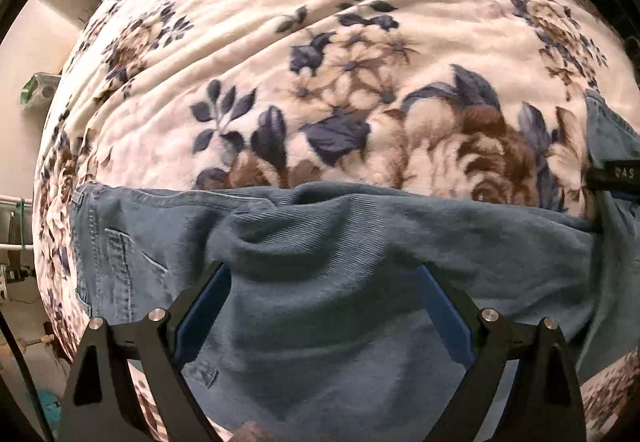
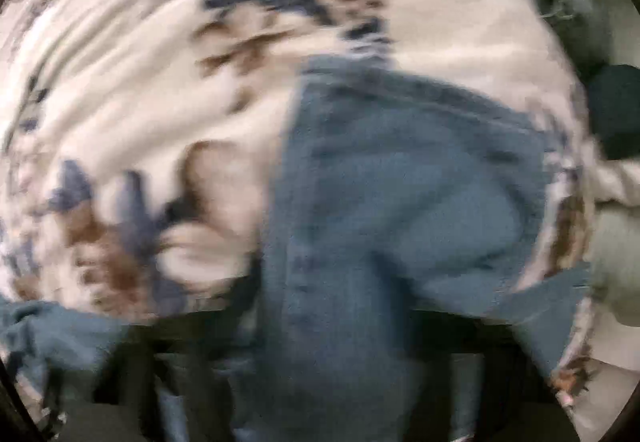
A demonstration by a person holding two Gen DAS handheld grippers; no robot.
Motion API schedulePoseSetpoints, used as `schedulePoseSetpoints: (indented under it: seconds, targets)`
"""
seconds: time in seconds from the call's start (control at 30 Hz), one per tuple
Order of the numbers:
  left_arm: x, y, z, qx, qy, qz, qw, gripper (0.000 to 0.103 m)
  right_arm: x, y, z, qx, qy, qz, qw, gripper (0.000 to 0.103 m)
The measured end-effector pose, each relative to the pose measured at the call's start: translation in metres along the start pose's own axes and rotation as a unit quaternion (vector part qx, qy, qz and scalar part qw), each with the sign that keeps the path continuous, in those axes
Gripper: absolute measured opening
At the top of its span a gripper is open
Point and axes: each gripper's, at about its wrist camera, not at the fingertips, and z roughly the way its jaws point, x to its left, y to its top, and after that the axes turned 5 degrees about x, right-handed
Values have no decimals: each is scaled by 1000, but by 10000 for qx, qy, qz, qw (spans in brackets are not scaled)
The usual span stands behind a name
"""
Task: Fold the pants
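- Left wrist view: the left gripper point(image 1: 322, 278) points down over blue jeans point(image 1: 340, 302) that lie bunched on a cream floral blanket point(image 1: 280, 42). Its black fingers point(image 1: 200, 306) with blue pads stand wide apart, with nothing pinched between them; a raised fold of denim sits in the gap.
- A back pocket with stitching point(image 1: 120, 258) shows at the left of the jeans, and the waistband edge runs across the middle of the view.
- At the right edge a black bar point(image 1: 618, 174) crosses the denim; it bears pale letters that seem to read "OAS", partly cut off.
- Past the blanket's left edge are a wall, a green-and-clear container point(image 1: 38, 90) and some white rods point(image 1: 16, 202).
- Right wrist view: heavy blur. A strip of the jeans point(image 2: 380, 202) runs up from the right gripper point(image 2: 320, 382), whose dark fingers look drawn narrow around the denim, covering them.
- The floral blanket point(image 2: 120, 82) fills the rest; a dark rounded object point(image 2: 616, 110) sits at the right edge.
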Motion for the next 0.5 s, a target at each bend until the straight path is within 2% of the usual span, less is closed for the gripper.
schedulePoseSetpoints:
  seconds: [0.03,0.1,0.2,0.23,0.3,0.33,0.4,0.5]
  targets:
    - [-2,-2,-2,7,-40,19,10000,94,-13,-5,-7,-111,278,229,9993,9]
    - [-8,-6,-8,7,-124,68,9999,94,-48,-24,-28,-408,677,815,9935,7]
    - [-19,-16,-17,9,-304,159,9994,94,-107,-65,-55,-746,1116,1675,9767,7]
    - [-24,-20,-21,-5,-356,187,9992,94,-139,-92,-63,-896,1278,2136,9644,6]
    - [-36,-29,-25,-49,-463,249,9986,94,-182,-130,-57,-949,1459,2684,9475,6]
    - [-41,-33,-26,-65,-488,274,9984,94,-203,-158,-45,-879,1702,3034,9334,6]
    - [-54,-40,-24,-55,-484,354,9982,94,-230,-193,-18,-753,2062,3390,9148,7]
    - [-68,-47,-15,103,-536,396,9977,94,-263,-230,42,-430,2840,3932,8734,8]
